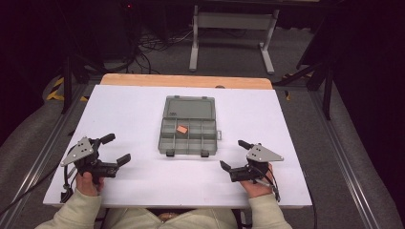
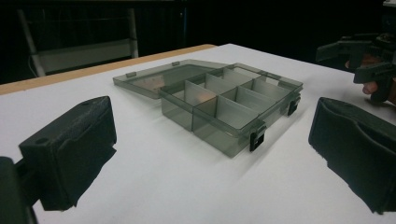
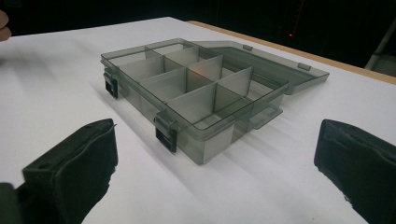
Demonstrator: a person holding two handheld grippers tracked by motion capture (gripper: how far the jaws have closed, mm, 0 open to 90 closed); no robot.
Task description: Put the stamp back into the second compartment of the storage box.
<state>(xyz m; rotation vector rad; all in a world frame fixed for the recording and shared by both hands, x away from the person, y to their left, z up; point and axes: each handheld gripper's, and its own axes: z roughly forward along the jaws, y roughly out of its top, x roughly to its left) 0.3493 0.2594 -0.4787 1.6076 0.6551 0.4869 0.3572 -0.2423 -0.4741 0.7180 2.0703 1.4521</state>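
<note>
Both grippers parked low on the white tabletop (image 1: 119,105), one to each side of a grey compartment box (image 1: 188,138), nothing held. Left gripper (image 1: 118,149) spread wide, its two black jaws far apart in the left gripper view with bare tabletop between them; right gripper (image 1: 234,153) equally wide, likewise holding nothing. Box sitting mid-table between the two, well apart from each, lid (image 1: 189,107) swung fully back and lying flat on the far side, so all compartments open from above. Latches (image 2: 257,137) on the near edge hanging loose, facing the person, handy for snapping shut later. One small orange block (image 1: 181,129) resting inside a compartment near the middle of the far row; seen as a faint orange glow through the dividers (image 3: 200,71) in the right gripper view. Probably a ready stance: jaws opened in advance, aimed inward at the box from both flanks, symmetric, so either side could reach the block or the lid without crossing over. Nothing else on the tabletop to fetch.
</note>
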